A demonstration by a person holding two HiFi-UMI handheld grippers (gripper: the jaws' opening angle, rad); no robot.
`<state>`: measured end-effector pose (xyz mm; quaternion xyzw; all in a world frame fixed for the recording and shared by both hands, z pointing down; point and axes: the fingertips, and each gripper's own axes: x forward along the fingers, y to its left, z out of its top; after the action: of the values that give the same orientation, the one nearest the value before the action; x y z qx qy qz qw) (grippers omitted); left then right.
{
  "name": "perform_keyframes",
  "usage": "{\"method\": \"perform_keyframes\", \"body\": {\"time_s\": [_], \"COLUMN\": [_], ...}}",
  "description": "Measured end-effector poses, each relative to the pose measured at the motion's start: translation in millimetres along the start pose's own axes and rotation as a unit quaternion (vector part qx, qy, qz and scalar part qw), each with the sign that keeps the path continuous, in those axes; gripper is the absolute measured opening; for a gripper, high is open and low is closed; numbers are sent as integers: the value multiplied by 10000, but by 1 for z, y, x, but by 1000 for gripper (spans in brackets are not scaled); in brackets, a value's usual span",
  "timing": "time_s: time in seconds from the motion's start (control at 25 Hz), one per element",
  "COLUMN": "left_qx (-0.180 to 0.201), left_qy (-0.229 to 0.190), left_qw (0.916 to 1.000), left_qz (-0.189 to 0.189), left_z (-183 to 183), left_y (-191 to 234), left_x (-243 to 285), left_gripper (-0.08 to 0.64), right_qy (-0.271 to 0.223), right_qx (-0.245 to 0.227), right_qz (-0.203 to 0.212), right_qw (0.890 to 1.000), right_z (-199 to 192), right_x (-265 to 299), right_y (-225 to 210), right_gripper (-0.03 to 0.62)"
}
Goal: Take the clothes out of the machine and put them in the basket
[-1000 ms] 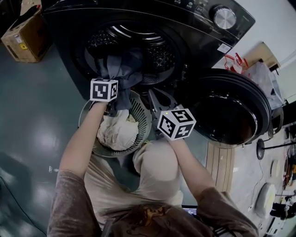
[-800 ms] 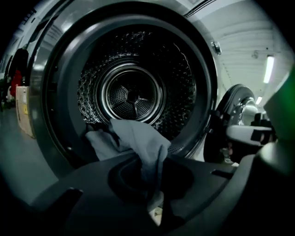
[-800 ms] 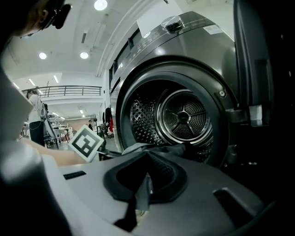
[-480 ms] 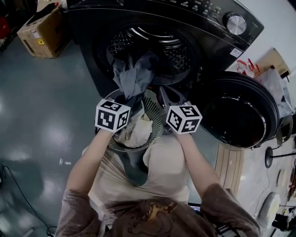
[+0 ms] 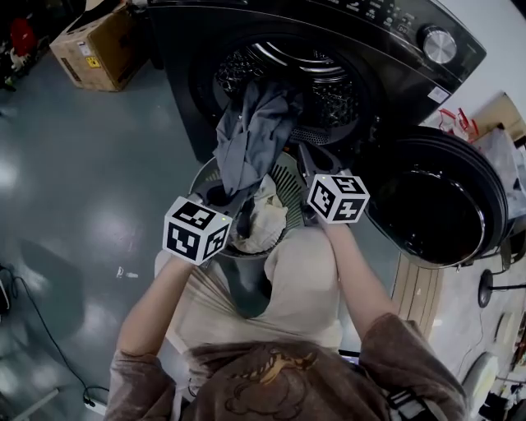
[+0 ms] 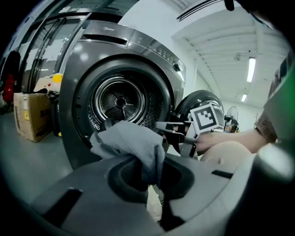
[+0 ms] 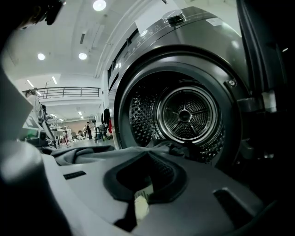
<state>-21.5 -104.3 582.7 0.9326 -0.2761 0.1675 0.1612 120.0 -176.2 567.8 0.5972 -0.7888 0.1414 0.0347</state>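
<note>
Glossy floor, cardboard box, mezzanine railing and ceiling lights around the washing machine suggest a workshop.

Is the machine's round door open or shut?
Open: the door is swung aside at right, exposing the drum, where a grey garment hangs out.
</note>
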Motion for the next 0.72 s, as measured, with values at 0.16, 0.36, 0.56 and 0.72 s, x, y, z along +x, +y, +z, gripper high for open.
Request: {"method": "perform_keyframes", "body": {"time_s": [0.16,0.36,0.56,0.72], "left_qx": [-14,86,166,415], "left_qy": [-1,-237,-380,-376], "left_qw": [9999,9970,9965,9964], "left_qz": [123,727,723,633], "left_z": [-5,4,17,25], "left_y": [6,32,40,40], "left_x": [-2,1,20,56], "left_gripper": [28,222,287,316], "right_qy": [7,-27,-87,-108], "right_qx": [4,3,57,62], "right_qz": [52,78,91,147], "right_qw": [10000,10000,9999,9998], "right_z": [-2,0,2,3], "right_x": [5,5,0,-3], "right_y": [6,9,10,11], "right_gripper": [-3,-3,-3,-3]}}
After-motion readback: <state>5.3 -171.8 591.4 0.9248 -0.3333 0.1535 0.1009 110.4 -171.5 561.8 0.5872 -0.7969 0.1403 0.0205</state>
